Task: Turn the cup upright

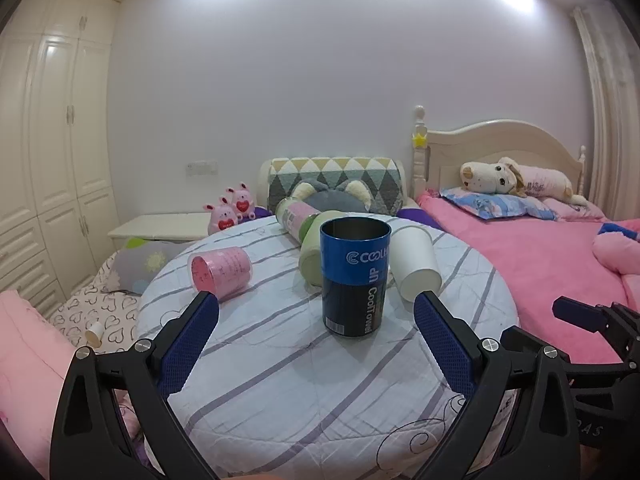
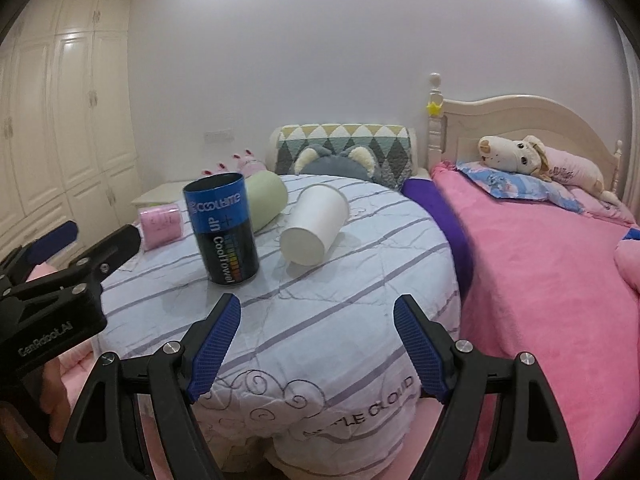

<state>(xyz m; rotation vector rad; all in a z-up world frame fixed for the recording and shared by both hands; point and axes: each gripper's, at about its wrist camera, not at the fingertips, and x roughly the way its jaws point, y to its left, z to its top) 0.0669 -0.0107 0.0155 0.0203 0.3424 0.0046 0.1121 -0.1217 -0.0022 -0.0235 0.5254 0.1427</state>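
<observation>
A blue and black can-shaped cup [image 1: 354, 276] stands upright, open end up, on the round table with the striped cloth [image 1: 280, 380]; it also shows in the right wrist view [image 2: 224, 228]. My left gripper [image 1: 316, 308] is open and empty, its fingers apart just short of the cup. My right gripper [image 2: 318, 312] is open and empty, nearer the table's front edge, right of the cup. A white paper cup [image 1: 416, 264] lies on its side right of the blue cup, and it shows in the right wrist view [image 2: 314, 230]. The left gripper shows at the left of the right wrist view [image 2: 80, 240].
A pink cup [image 1: 220, 272] lies on its side at the table's left. A pale green cup [image 1: 312, 256] and a green and pink bottle [image 1: 298, 216] lie behind the blue cup. A pink bed [image 1: 540, 264] is to the right, wardrobes [image 1: 52, 152] to the left.
</observation>
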